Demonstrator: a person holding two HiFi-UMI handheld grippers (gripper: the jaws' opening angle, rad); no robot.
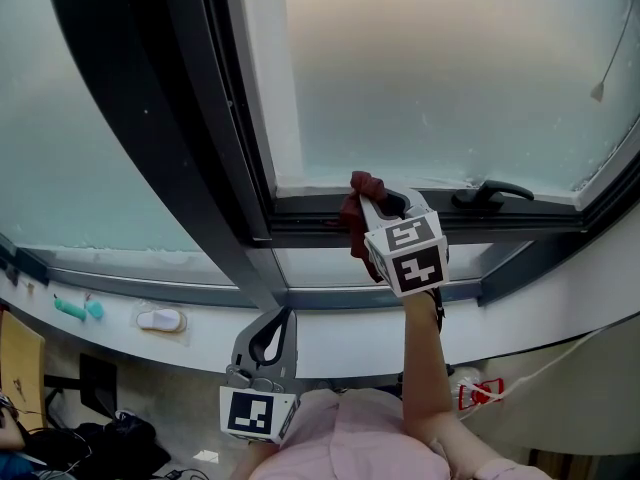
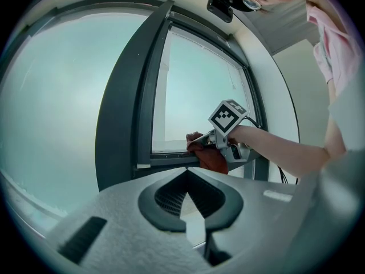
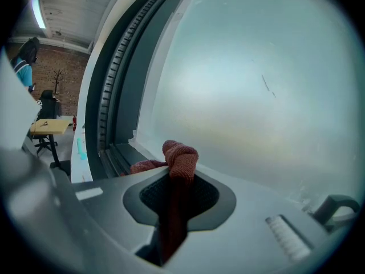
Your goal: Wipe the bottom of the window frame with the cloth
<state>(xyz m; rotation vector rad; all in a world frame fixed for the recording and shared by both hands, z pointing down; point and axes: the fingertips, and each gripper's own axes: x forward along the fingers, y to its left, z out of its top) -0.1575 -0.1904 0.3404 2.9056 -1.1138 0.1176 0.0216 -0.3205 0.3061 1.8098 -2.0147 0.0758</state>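
Cloth [image 1: 352, 220] mostly hidden by right tool [image 1: 385, 206]; window frame [image 1: 310, 231] contact unclear

- Head view: set above, facing steeply down on the window frame [image 1: 330, 230]. The left gripper [image 1: 270, 338] sits near and low, the right gripper [image 1: 372, 200] farther off at the frame.
- Left gripper view: held low and back, facing up along its jaws toward the frame.
- Right gripper view: close to the glass, looking along the bottom rail.
- Shared by all three: the cloth [image 1: 352, 213] at that rail.
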